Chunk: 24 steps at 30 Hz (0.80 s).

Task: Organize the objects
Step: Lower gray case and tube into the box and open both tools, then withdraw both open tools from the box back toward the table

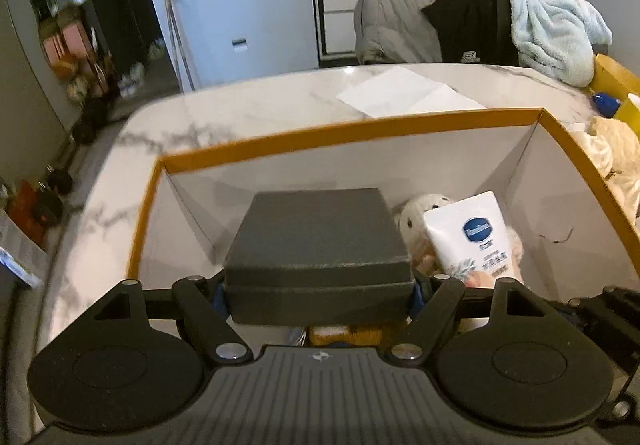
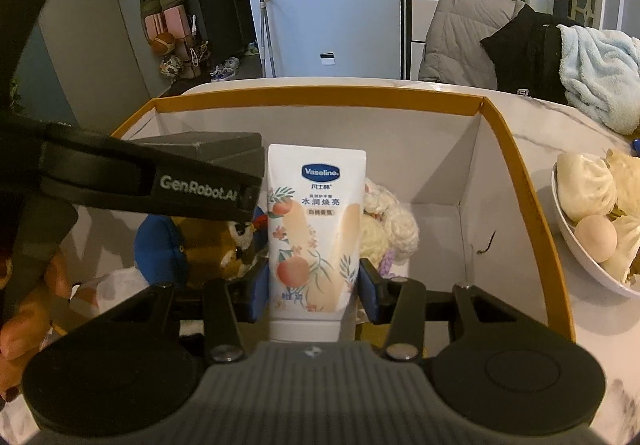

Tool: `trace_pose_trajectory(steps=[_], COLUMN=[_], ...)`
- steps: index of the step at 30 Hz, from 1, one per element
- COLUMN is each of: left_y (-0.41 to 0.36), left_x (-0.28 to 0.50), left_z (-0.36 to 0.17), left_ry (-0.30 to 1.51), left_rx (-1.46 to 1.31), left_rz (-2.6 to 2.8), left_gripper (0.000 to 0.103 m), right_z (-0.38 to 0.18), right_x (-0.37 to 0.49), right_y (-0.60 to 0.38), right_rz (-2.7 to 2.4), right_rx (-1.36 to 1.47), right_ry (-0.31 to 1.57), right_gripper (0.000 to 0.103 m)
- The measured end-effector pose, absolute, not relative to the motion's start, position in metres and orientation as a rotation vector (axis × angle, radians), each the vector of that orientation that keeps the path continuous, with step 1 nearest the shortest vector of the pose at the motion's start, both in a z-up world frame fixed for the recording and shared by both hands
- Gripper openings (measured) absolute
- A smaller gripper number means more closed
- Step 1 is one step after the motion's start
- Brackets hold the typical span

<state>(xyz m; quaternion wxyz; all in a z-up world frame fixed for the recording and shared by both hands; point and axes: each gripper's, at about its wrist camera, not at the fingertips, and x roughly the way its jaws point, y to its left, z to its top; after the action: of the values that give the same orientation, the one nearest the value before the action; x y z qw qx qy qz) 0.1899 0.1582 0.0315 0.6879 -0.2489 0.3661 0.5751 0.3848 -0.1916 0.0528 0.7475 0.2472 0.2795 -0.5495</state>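
The left gripper has its fingers clenched on a dark box, holding it over the open carton on the marble bench. The right gripper has its fingers clenched on a white tube, upright over the same carton. Soft toys lie in the carton beneath them. A bowl of buns stands on the bench just right of the carton

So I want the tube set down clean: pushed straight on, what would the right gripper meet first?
Probably the white knitted toy just beyond the tube that the right gripper holds, then the carton's floor; depth is unclear.
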Motion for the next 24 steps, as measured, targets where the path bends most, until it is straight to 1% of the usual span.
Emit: trace_pose_trajectory(steps=[6, 10, 13, 14, 16, 24], left_y=[0.1605, 0.1582, 0.1573, 0.1572, 0.1566, 0.1509], left_x=[0.1834, 0.1845, 0.1844, 0.1846, 0.1836, 0.1845], left_z=[0.0308, 0.031, 0.0306, 0.0305, 0.0301, 0.0324], left_ry=[0.798, 0.802, 0.795, 0.713, 0.709, 0.684], left_rx=[-0.619, -0.606, -0.617, -0.765, -0.774, -0.777], left_rz=[1.301, 1.307, 1.312, 1.565, 1.561, 1.57], left_gripper=[0.09, 0.09, 0.092, 0.093, 0.093, 0.093], right_z=[0.0516, 0.0517, 0.0531, 0.0533, 0.0532, 0.0562], right_x=[0.3876, 0.3903, 0.3914, 0.3914, 0.3909, 0.3886], right_y=[-0.1928, -0.1944, -0.1932, -0.193, -0.1921, -0.1875], right_rz=[-1.212, -1.208, -1.206, -1.206, -1.205, -1.21], right_rx=[0.547, 0.555, 0.557, 0.558, 0.561, 0.561], right_ry=[0.61, 0.609, 0.604, 0.602, 0.596, 0.568], right_gripper=[0.049, 0.053, 0.053, 0.054, 0.059, 0.06])
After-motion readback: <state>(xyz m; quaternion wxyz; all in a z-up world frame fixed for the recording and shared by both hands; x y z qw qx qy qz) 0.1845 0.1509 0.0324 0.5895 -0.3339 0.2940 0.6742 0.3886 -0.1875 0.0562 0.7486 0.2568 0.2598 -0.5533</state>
